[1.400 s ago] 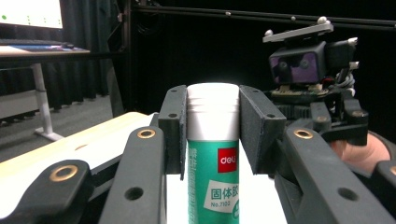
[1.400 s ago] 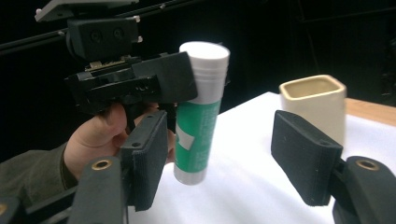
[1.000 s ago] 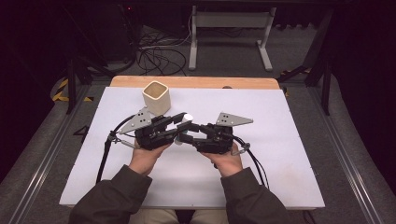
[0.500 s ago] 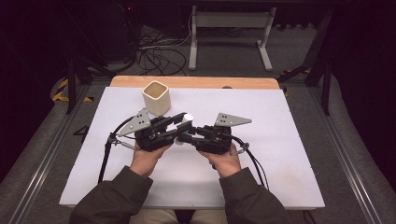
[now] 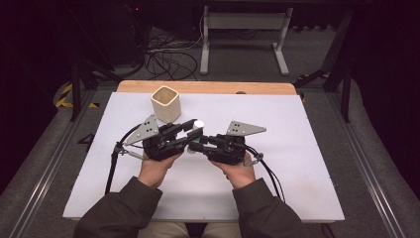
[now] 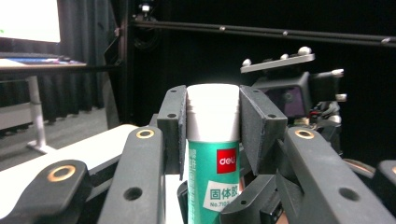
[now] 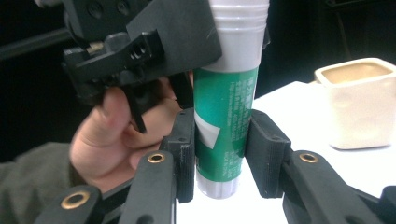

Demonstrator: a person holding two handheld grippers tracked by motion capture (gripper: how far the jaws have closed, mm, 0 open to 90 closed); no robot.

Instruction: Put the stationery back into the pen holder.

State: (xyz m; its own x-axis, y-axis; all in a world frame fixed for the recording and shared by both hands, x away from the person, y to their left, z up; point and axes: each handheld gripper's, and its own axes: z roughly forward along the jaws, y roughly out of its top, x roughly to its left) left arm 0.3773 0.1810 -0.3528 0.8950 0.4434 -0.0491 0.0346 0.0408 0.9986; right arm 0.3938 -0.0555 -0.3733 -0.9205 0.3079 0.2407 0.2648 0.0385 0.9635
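Green glue stick with white cap held above white table mid-front, cap clamped by left gripper, body clamped by right gripper, cream square cup apparently just beyond.

you face a dark room: grey carpet floor, tangled cables, a grey metal stand beyond your white surface
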